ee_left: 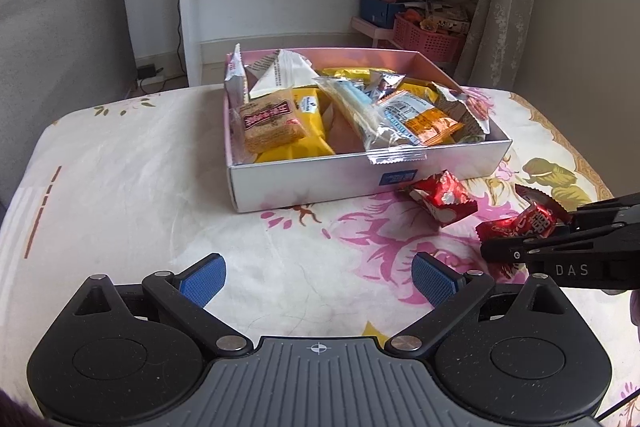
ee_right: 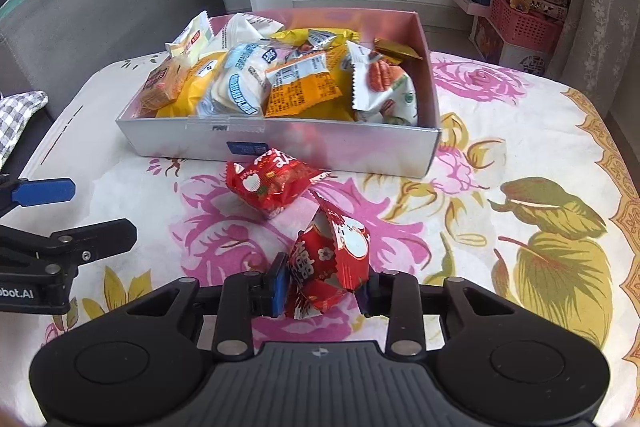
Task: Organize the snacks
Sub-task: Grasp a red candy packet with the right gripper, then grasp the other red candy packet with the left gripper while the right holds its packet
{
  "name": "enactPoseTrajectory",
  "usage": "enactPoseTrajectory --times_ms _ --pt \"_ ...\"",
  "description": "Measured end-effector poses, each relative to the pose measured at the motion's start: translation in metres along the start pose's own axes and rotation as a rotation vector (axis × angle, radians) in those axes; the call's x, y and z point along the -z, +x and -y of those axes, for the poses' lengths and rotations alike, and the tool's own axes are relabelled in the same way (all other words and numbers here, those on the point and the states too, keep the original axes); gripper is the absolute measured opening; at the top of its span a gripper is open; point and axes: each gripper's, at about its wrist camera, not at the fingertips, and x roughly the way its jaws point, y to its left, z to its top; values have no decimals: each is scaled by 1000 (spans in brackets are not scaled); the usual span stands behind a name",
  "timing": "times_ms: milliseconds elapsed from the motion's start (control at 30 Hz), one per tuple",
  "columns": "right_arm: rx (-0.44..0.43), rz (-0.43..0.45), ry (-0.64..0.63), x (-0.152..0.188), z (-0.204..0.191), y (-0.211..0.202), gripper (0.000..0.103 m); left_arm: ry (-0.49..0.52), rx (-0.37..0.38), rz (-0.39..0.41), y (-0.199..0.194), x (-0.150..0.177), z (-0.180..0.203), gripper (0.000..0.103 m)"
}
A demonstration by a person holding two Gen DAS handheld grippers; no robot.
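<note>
Red candy packet (ee_right: pixel 332 263) sits on the flowered tablecloth (ee_right: pixel 520 131) just in front of the box (ee_right: pixel 280 143), pinched between the right gripper (ee_right: pixel 325 287) pads — jaws closed on it. Second red packet (ee_right: pixel 272 187) lies loose between it and the box wall. Left gripper (ee_left: pixel 318 281) is empty, jaws wide apart, hovering over bare cloth. Risks: foil wrapper is crinkly and the grip looks to be on its lower edge — it could slip or tear on lift. Box is already heaped with snacks (ee_right: pixel 256 83), so a drop on top may slide back out.
</note>
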Motion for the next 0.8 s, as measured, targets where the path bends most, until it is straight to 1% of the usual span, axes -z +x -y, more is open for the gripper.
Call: enactPoseTrajectory --times_ms 167,333,467,600,667,733,800 --pt "2 13 45 1 17 -8 25 17 25 31 13 -7 20 100" --pt "17 -1 84 3 33 -8 25 -25 84 47 24 -14 37 100" --pt "36 -21 101 5 41 -5 25 -38 101 65 32 -19 52 99" --pt "36 -21 114 6 46 -6 25 -38 111 76 38 -22 64 97" --pt "34 -19 120 6 49 -8 25 -33 103 80 42 -23 69 94" --pt "32 -17 124 6 51 -9 25 -36 98 78 45 -22 71 86" --pt "31 -18 126 6 53 -9 25 -37 97 70 47 -21 71 69"
